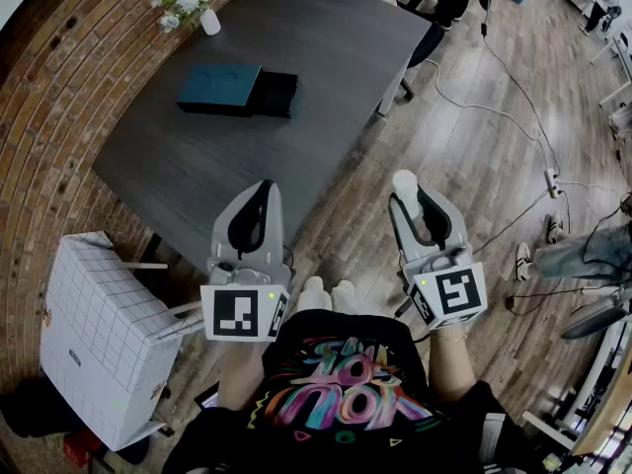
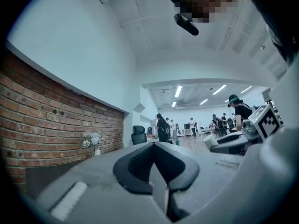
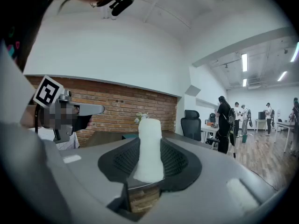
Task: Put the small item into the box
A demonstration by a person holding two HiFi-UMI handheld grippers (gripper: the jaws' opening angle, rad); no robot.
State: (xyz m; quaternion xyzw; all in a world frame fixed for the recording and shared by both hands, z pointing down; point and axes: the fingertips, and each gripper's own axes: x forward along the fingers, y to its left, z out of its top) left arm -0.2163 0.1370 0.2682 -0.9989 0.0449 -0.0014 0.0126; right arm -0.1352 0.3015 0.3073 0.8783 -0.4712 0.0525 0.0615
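1. The right gripper (image 1: 415, 194), in the head view, was seen pinching a white item (image 1: 406, 186), well apart from the box (image 1: 219, 88) on the table (image 1: 336, 38).
2. Left gripper view: the left gripper (image 2: 156, 148) was seen with jaws pressed together.
3. Right gripper view: the white item was clamped upright.

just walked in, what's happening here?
A person stands back from the dark table with tongs in each hand. The right tongs are clamped on a small white item. The left tongs are shut with nothing between them. The box lies on the table ahead, near a vase of flowers. The item is not yet in the box.
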